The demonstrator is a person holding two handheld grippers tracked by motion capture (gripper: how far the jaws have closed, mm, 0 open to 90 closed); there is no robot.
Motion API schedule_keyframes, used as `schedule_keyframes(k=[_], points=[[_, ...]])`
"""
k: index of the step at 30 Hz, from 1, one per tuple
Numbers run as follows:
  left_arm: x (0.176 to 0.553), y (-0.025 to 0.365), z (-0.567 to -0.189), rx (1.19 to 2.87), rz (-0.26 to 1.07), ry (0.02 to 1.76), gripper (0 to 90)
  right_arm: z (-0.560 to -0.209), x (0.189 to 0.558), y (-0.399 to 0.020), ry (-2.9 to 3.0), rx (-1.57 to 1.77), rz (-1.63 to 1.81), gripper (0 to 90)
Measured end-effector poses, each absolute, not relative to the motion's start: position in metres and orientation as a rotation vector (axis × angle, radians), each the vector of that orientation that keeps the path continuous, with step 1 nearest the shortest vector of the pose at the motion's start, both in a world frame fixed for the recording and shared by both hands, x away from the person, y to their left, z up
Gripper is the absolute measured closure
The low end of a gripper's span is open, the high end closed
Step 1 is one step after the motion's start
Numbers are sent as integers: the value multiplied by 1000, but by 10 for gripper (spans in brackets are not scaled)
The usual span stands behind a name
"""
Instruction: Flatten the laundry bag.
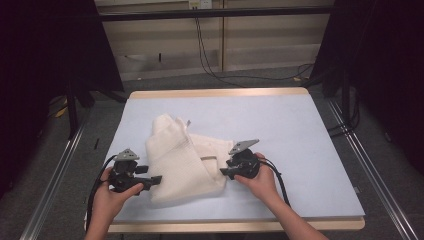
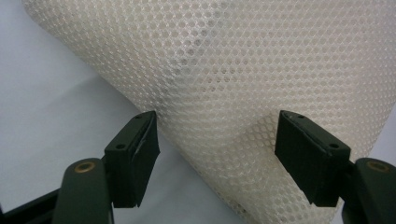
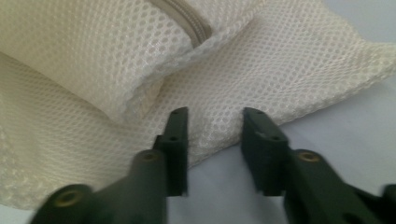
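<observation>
A white mesh bag (image 1: 182,160) lay crumpled on the pale blue table (image 1: 300,130), near the front edge, a little to the left of the middle. One part of it was folded over the other, and a zipper (image 3: 187,16) ran along the upper fold, as the right gripper view showed.

The person held a gripper in each hand, one on each side of the bag. The left gripper (image 1: 156,179) was at the lower left side of the bag, and it pointed to the right, toward the fabric. In the left gripper view its jaws stood wide apart, with the edge of the bag (image 2: 233,93) between them. The left jaw was just at the border of the mesh and the right jaw was over it, but the pads did not press on the fabric.

The right gripper (image 1: 223,172) was at the right side of the bag, pointing left, with its tip at the fabric edge. In the right gripper view its jaws were apart too, but with a narrower gap. A strip of the mesh edge (image 3: 215,126) was between them, and I could not see that the pads pinched it.

Both of the person's hands (image 1: 112,197) were low over the table, near its front edge.
</observation>
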State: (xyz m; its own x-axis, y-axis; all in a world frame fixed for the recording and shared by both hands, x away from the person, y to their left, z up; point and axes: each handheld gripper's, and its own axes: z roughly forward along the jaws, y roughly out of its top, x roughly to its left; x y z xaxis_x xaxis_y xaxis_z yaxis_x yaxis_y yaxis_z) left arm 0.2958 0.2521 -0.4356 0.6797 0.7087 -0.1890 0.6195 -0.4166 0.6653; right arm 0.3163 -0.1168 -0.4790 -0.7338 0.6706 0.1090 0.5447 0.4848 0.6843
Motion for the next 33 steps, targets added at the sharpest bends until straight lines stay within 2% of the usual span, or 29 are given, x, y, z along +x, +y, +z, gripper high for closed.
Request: schedule_keyframes(k=[2, 3, 4, 11, 15, 16, 18, 19, 21, 23, 24, 25, 28, 33], points=[[296, 250, -437, 2148, 152, 1020, 292, -479, 318, -116, 2577, 1048, 1099, 790], [296, 250, -437, 2148, 152, 1020, 285, -479, 318, -116, 2577, 1048, 1099, 790], [297, 249, -437, 2152, 149, 1020, 279, -479, 318, -116, 2582, 1053, 1112, 857], [301, 237, -439, 2146, 169, 993, 289, -479, 324, -124, 2511, 1115, 1120, 874], [306, 225, -439, 2152, 172, 975, 360, -481, 328, -130, 2490, 1133, 1138, 874], [307, 223, -439, 2152, 170, 973, 472, -481, 329, -131, 2489, 1136, 1134, 875], [311, 217, -439, 2149, 160, 954, 500, -480, 329, -131, 2482, 1144, 1128, 875], [312, 214, -440, 2161, 142, 948, 564, -480, 331, -133, 2464, 1157, 1119, 876], [315, 206, -442, 2166, 121, 943, 583, -480, 332, -135, 2455, 1167, 1125, 876], [317, 201, -444, 2182, 106, 923, 679, -480, 334, -139, 2438, 1188, 1113, 877], [318, 198, -445, 2182, 109, 922, 693, -481, 335, -141, 2434, 1194, 1129, 878], [320, 194, -445, 2189, 92, 916, 789, -481, 337, -146, 2421, 1207, 1116, 879], [323, 190, -445, 2183, 92, 895, 833, -481, 341, -152, 2391, 1232, 1113, 880], [327, 183, -444, 2168, 97, 880, 848, -480, 347, -164, 2348, 1267, 1095, 881]])
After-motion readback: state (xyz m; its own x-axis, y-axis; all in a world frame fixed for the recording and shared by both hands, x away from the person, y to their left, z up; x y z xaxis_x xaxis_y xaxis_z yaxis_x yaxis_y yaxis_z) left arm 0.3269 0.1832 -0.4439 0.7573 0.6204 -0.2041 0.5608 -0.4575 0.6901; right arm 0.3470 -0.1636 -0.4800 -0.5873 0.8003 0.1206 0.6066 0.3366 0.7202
